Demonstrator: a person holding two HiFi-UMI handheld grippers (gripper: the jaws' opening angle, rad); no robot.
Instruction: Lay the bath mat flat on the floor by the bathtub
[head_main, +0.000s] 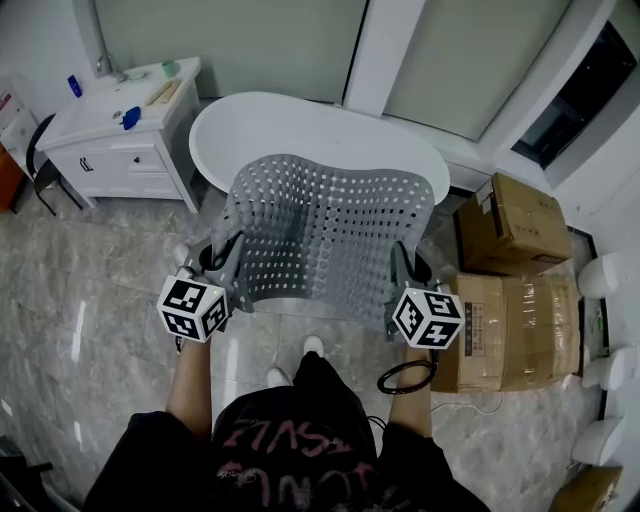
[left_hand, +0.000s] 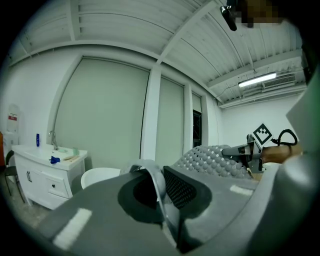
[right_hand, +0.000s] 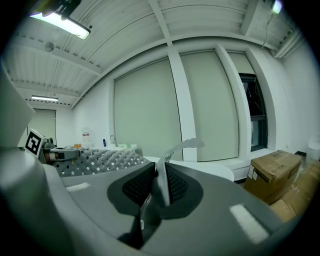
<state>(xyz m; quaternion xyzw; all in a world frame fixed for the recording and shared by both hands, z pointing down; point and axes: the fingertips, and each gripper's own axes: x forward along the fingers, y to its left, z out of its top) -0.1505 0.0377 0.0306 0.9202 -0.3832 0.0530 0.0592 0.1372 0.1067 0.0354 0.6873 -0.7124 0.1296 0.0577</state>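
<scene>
**Left gripper (head_main: 224, 262) and right gripper (head_main: 399, 272) hold bath mat (head_main: 320, 230) up before the bathtub (head_main: 300, 125)**

Each gripper is clamped on one near corner of the grey, perforated bath mat. The left gripper view shows its jaws closed on a thin fold of the mat's edge (left_hand: 151, 176). The right gripper view shows the same, with a strip of the edge (right_hand: 163, 182) standing upright between the jaws. The mat hangs in the air between the two grippers, bowed upward in the middle. It is off the marbled floor (head_main: 90, 290), and in the head view its far edge overlaps the near rim of the white oval bathtub. What the tub holds cannot be told, as the mat covers much of the basin. To the left stands a white table (head_main: 120, 140) with drawers, carrying a blue bottle (head_main: 75, 86) and a few small items. To the right, two cardboard boxes (head_main: 513, 225) sit shut, the nearer one wrapped in clear film, their contents unseen.
</scene>
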